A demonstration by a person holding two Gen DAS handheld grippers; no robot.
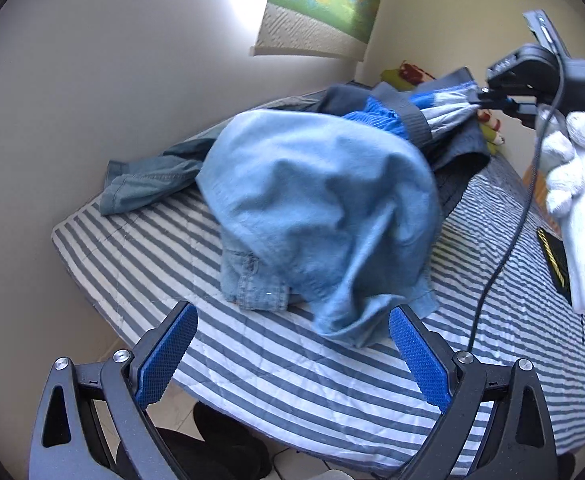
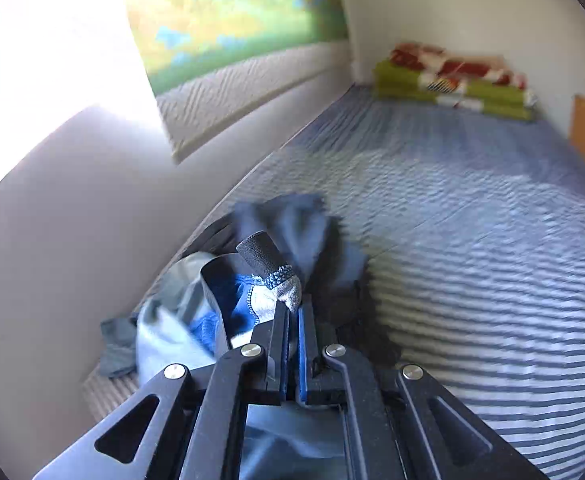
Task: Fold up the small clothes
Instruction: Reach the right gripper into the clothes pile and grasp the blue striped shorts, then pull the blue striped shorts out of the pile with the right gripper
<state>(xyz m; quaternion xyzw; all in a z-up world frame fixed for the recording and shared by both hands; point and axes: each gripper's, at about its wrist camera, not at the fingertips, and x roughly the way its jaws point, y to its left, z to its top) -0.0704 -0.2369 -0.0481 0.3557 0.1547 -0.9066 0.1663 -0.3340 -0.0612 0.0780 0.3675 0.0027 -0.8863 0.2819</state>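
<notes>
Up front in the left wrist view, the left gripper (image 1: 292, 360) stands spread and empty over the striped bed (image 1: 252, 384). Beyond it on the bed lies the clothes pile (image 1: 316, 208); the right gripper (image 1: 486, 102) pinches striped shorts (image 1: 448, 110), stretched from the pile toward it.

Seen from the right wrist, that gripper (image 2: 294, 312) is pressed together on the shorts (image 2: 276, 300), above the bed (image 2: 472, 240).

A home bedroom is shown: a bed (image 1: 276, 376) covered with a grey-and-white striped quilt, folded bedding (image 2: 452, 84) stacked at its far end, and a colourful picture (image 2: 236, 16) hung on the plain wall.
</notes>
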